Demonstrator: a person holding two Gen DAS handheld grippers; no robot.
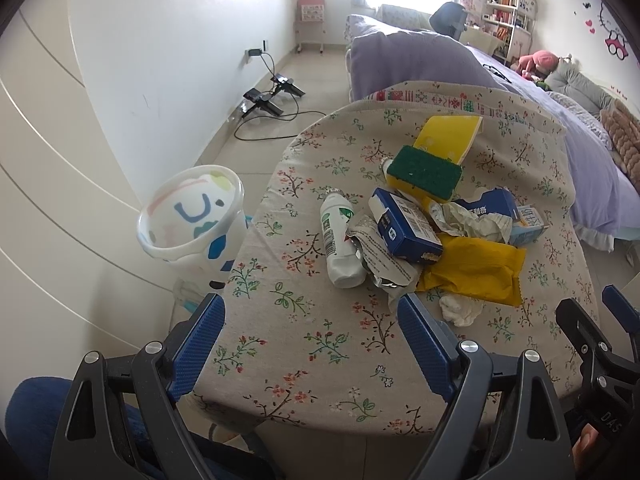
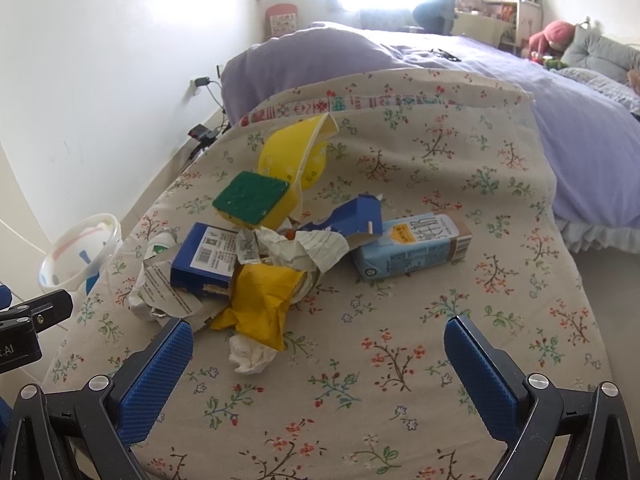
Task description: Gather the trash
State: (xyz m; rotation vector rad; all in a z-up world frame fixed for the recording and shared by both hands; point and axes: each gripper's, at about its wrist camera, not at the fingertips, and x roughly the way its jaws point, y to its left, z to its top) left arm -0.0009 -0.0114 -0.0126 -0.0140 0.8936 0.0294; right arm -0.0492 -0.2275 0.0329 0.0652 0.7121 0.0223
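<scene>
A pile of trash lies on the floral-cloth table [image 1: 320, 344]: a white plastic bottle [image 1: 339, 240], a dark blue box [image 1: 404, 226], a yellow wrapper [image 1: 476, 270], a crumpled white tissue [image 1: 460, 308], a green-and-yellow sponge [image 1: 426, 168] and a light blue milk carton [image 2: 412, 246]. A white cartoon-print bin [image 1: 192, 216] stands left of the table. My left gripper [image 1: 312, 340] is open and empty, near the table's front edge, short of the bottle. My right gripper [image 2: 320, 368] is open and empty, just before the tissue [image 2: 250, 354] and wrapper [image 2: 264, 300].
A yellow cardboard piece [image 1: 448, 136] lies behind the sponge. A bed with purple bedding [image 1: 540, 92] runs along the far and right side. Cables and chargers [image 1: 272, 98] lie on the floor by the white wall. The right gripper's body [image 1: 600, 344] shows at the left view's right edge.
</scene>
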